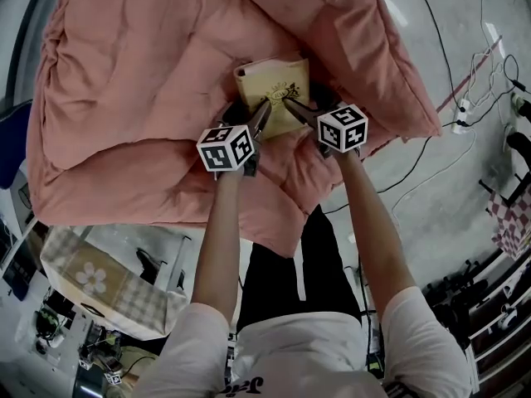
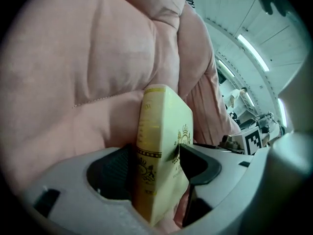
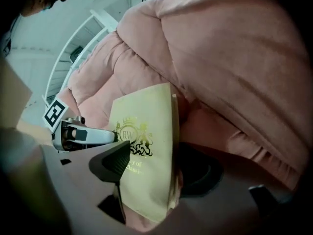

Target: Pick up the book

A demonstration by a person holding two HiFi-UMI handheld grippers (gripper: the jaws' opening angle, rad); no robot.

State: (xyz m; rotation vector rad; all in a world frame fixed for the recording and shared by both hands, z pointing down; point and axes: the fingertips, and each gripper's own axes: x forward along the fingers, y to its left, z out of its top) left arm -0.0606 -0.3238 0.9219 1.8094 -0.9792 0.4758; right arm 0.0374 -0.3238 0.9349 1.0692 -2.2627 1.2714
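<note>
A cream book [image 1: 270, 81] with gold print lies on a puffy pink duvet [image 1: 149, 98], close under a thick fold. Both grippers reach it from the near side. My left gripper [image 1: 247, 113] straddles the book's left spine edge. In the left gripper view the book [image 2: 161, 146] stands between the wide jaws of the left gripper [image 2: 154, 165], and the right jaw's tip is at the cover. My right gripper [image 1: 309, 104] straddles the right, page-edge side. There the book [image 3: 146, 151] sits between the spread jaws of the right gripper [image 3: 156, 166]. Neither grip looks closed.
The duvet fold [image 3: 234, 67] rises right behind the book. Cables and a power strip [image 1: 461, 110] lie on the grey floor at the right. A flower-patterned box [image 1: 91, 280] stands at the lower left, beside the person's legs [image 1: 319, 264].
</note>
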